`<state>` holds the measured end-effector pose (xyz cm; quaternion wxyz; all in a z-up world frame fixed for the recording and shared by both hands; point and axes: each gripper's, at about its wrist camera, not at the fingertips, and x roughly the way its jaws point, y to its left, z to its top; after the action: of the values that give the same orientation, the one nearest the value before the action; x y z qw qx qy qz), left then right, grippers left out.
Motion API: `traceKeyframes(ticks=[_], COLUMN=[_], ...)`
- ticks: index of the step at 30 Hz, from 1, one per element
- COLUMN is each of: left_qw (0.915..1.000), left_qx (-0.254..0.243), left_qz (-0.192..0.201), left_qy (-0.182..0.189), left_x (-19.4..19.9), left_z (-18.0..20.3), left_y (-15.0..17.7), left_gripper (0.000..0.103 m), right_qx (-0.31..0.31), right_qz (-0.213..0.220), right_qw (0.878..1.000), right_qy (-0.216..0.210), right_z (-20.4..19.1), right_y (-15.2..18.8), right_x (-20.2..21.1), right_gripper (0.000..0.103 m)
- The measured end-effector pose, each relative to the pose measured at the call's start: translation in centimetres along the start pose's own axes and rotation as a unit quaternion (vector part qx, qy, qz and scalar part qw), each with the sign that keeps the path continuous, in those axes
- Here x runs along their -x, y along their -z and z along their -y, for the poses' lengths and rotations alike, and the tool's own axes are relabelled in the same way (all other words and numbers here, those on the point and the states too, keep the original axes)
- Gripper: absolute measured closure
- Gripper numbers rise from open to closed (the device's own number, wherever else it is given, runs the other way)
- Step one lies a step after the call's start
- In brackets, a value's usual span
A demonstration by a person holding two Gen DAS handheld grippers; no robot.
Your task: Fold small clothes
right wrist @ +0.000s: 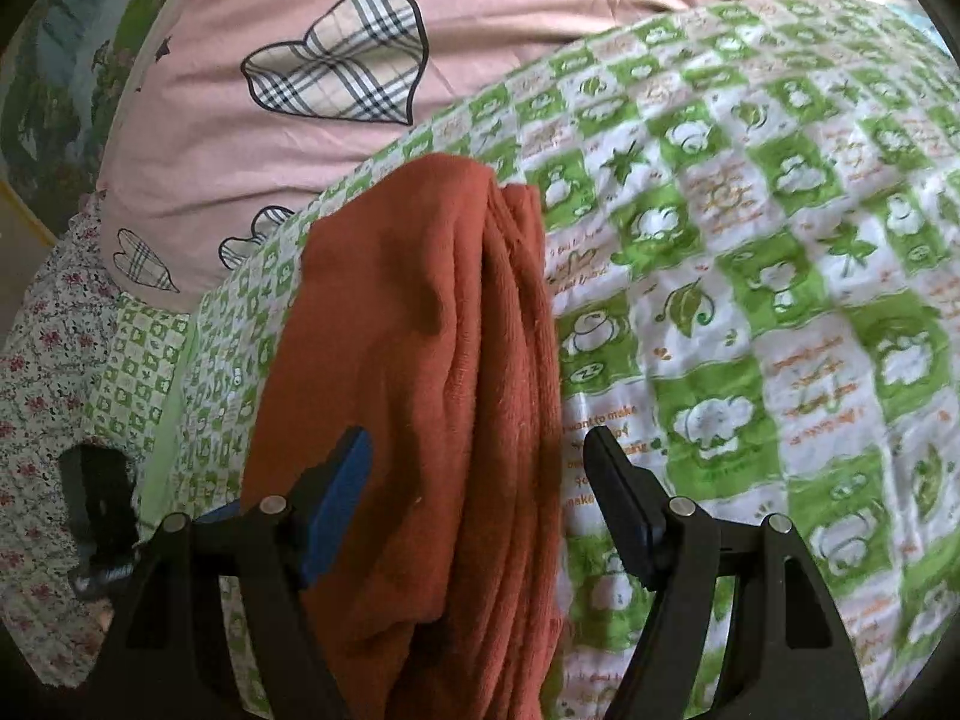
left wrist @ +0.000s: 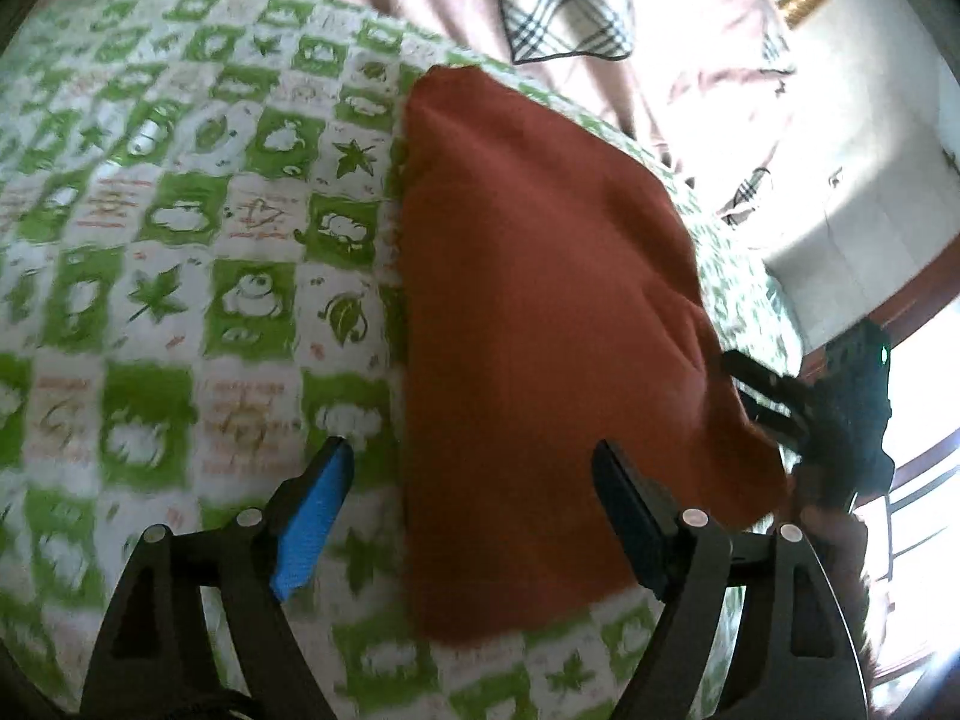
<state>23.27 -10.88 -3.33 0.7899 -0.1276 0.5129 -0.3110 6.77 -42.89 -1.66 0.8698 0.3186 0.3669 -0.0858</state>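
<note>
**Mia:** Let's start with our left gripper [left wrist: 474,480]. What is it doing?

**Sam:** Its fingers are spread wide and hold nothing. The blue pad [left wrist: 312,531] is over the green blanket [left wrist: 180,228]. The red cloth [left wrist: 540,312] starts just inside that pad and runs under the black finger on the other side.

**Mia:** Why do we keep it open there?

**Sam:** We think it is ready to come down on the near edge of the cloth, or it has nothing to do right now.

**Mia:** And our right gripper [right wrist: 480,468]?

**Sam:** Its fingers are spread wide too, with nothing pinched. The cloth [right wrist: 420,360] lies between them, closer to the blue finger. From our left side we can see it [left wrist: 774,396] at the far edge of the cloth.

**Mia:** So one gripper on each side?

**Sam:** Yes, we guess that helps keep a fold straight.

**Mia:** How does the cloth look?

**Sam:** Fuzzy and soft. It is folded into a long shape, with some layers stacked along one edge. It lies flat on the blanket, near the pink sheet [right wrist: 240,138] with hearts.
</note>
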Motion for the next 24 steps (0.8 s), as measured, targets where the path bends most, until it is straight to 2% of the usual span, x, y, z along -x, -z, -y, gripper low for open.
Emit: traceKeyframes(ticks=[5,7,8,9,10,11,12,14,17,19,24], left_qw=[0.9982,0.9973,0.9974,0.9973,0.9973,0.9974,0.9976,0.9977,0.9975,0.9981,0.9989], left_qx=[0.035,0.039,0.033,0.024,0.02,0.016,0.01,-0.005,-0.025,-0.035,-0.024], left_qz=[-0.024,-0.024,-0.023,-0.029,-0.033,-0.03,-0.025,-0.007,0.018,0.027,0.041], left_qy=[0.042,0.058,0.06,0.063,0.062,0.063,0.064,0.066,0.064,0.044,0.006], left_x=[-3.7,-5.0,-5.5,-6.2,-6.7,-6.5,-6.1,-4.0,0.1,2.7,9.7], left_z=[-1.5,-1.7,-1.4,-1.2,-1.0,-0.7,-0.5,0.0,0.2,-0.2,-3.7], left_y=[-3.3,-4.5,-5.0,-5.3,-5.5,-5.4,-5.3,-4.8,-3.3,-2.2,1.2], left_gripper=[0.021,0.025,0.04,0.056,0.062,0.072,0.077,0.079,0.079,0.079,0.08], right_qx=[-0.004,-0.015,-0.018,-0.018,-0.025,-0.035,-0.035,-0.02,-0.011,0.005,0.029], right_qz=[-0.013,-0.024,-0.027,-0.03,-0.042,-0.046,-0.042,-0.03,-0.02,-0.028,-0.064], right_qw=[1.0,0.999,0.999,0.999,0.997,0.997,0.997,0.998,0.997,0.995,0.987], right_qy=[-0.02,-0.035,-0.037,-0.041,-0.055,-0.06,-0.057,-0.049,-0.076,-0.094,-0.145], right_z=[0.5,0.9,0.9,0.8,0.8,0.8,0.5,-0.8,-3.3,-5.7,-11.3], right_y=[-0.7,-1.0,-1.1,-1.2,-1.2,-1.1,-1.0,-0.6,0.4,1.7,5.9], right_x=[-1.4,-2.4,-2.9,-3.2,-3.7,-3.9,-3.8,-2.9,-1.7,-1.8,-3.6], right_gripper=[0.029,0.031,0.035,0.056,0.067,0.07,0.071,0.075,0.077,0.077,0.077])
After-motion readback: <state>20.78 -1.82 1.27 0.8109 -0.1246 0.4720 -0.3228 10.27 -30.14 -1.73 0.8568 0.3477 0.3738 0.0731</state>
